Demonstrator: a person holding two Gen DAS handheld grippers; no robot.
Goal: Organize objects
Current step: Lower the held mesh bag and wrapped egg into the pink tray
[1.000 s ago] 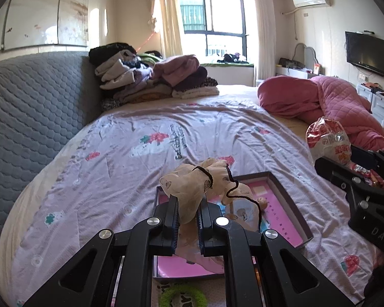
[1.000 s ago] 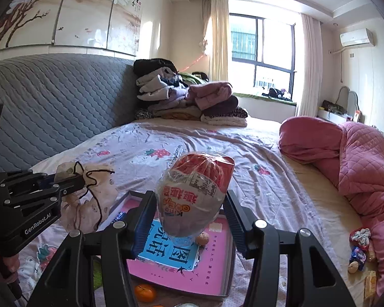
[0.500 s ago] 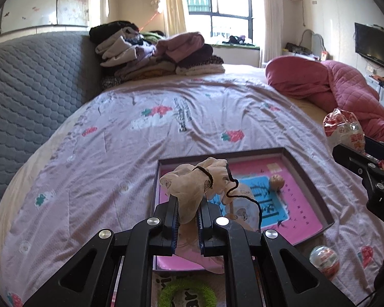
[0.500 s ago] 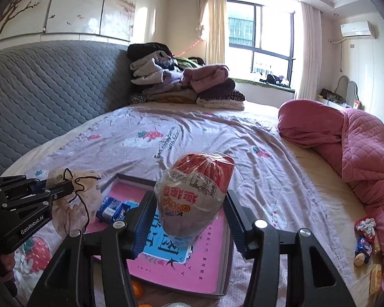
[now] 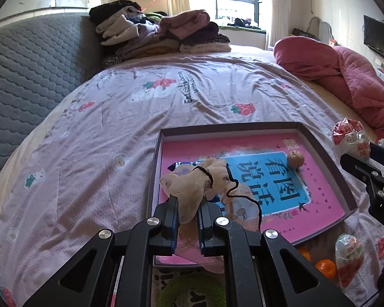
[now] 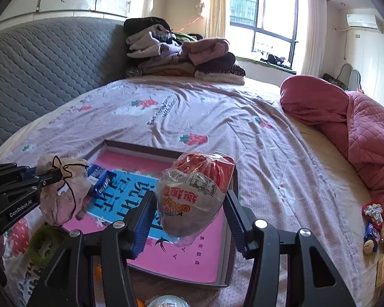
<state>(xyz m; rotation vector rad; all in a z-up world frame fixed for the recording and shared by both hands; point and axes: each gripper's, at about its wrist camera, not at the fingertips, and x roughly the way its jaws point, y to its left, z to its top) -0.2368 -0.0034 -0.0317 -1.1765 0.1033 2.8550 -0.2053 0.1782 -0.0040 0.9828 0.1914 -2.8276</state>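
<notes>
Left wrist view shows the left gripper (image 5: 187, 213) with its fingers (image 5: 171, 215) pinched nearly together on a beige cloth pouch (image 5: 192, 186), whose black drawstring (image 5: 245, 197) trails off to the right of them. The pouch hangs over the near left corner of a shallow box (image 5: 156, 163) lined with a pink and blue sheet, which lies on the bed (image 5: 115, 117) just ahead of the fingers. A small round nut-like item (image 5: 295, 159) rests inside the box, ahead and to the right of the fingers. A blue wrapped item (image 6: 101, 179) lies in the box right beside the pouch.

Right wrist view shows the right gripper (image 6: 189, 211) with its fingers (image 6: 146, 220) about half spread, pressing both sides of an egg-shaped toy in crinkled plastic wrap (image 6: 194, 197). It is held above the box's right half. Below the fingers, off the box, lie oranges (image 5: 326, 267), another wrapped egg (image 5: 349, 255) and a green fuzzy item (image 6: 44, 245). Folded clothes (image 6: 181, 53) are stacked far ahead.
</notes>
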